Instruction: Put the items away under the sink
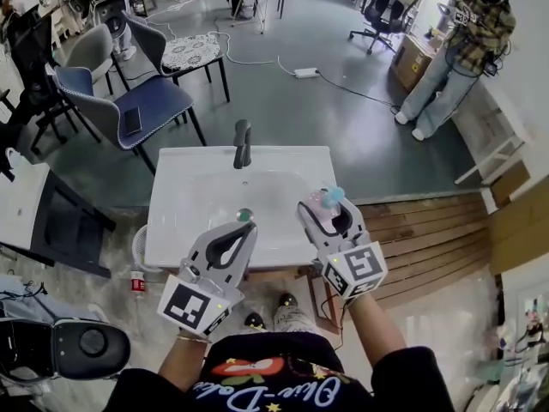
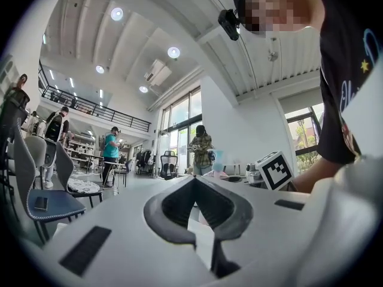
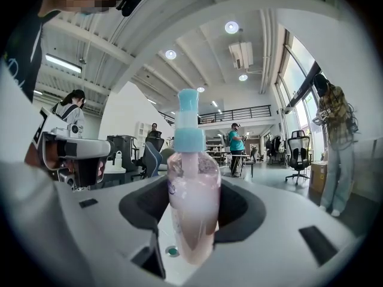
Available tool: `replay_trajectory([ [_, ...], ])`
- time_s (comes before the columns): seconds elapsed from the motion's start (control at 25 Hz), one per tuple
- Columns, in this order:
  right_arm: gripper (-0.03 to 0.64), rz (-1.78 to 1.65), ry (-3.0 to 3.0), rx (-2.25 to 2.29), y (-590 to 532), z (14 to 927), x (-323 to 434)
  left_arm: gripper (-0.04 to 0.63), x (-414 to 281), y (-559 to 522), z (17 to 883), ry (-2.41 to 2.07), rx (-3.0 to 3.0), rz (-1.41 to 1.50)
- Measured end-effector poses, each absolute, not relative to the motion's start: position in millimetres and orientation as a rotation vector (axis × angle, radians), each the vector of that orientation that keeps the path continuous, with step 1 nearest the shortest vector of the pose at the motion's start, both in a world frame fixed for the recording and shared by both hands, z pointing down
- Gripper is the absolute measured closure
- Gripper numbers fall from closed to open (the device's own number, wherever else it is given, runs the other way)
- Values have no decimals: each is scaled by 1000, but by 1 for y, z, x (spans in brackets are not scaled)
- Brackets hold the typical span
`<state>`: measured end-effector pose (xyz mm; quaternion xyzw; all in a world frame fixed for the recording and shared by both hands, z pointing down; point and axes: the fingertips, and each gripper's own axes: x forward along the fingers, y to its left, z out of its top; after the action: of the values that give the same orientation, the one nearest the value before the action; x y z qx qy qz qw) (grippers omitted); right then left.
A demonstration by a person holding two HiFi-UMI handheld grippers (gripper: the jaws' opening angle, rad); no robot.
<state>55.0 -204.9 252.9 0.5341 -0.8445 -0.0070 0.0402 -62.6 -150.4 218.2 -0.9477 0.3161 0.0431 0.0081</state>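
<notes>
A clear pump bottle of pink liquid with a light blue pump (image 1: 327, 199) stands upright between my right gripper's (image 1: 324, 207) jaws, which are shut on its body, over the right side of the white sink (image 1: 189, 197). In the right gripper view the bottle (image 3: 192, 202) fills the gap between the grey pads (image 3: 242, 211). My left gripper (image 1: 249, 227) hovers over the sink's front edge, near the drain (image 1: 245, 215). Its jaws meet at the tips with nothing between them, as the left gripper view (image 2: 194, 181) also shows.
A dark faucet (image 1: 243, 144) rises at the back of the sink. Chairs (image 1: 137, 101) stand at the far left, and a wooden pallet (image 1: 429, 234) lies to the right. A small bottle (image 1: 137, 283) and a basket (image 1: 140, 247) sit on the floor at the left. A person (image 1: 459, 50) stands far right.
</notes>
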Motion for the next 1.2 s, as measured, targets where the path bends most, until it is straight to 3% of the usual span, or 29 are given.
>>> replay_trajectory([
  [1.2, 396, -11, -2678, 1474, -142, 244, 81, 591, -10, -106, 220, 1076, -2954, 105],
])
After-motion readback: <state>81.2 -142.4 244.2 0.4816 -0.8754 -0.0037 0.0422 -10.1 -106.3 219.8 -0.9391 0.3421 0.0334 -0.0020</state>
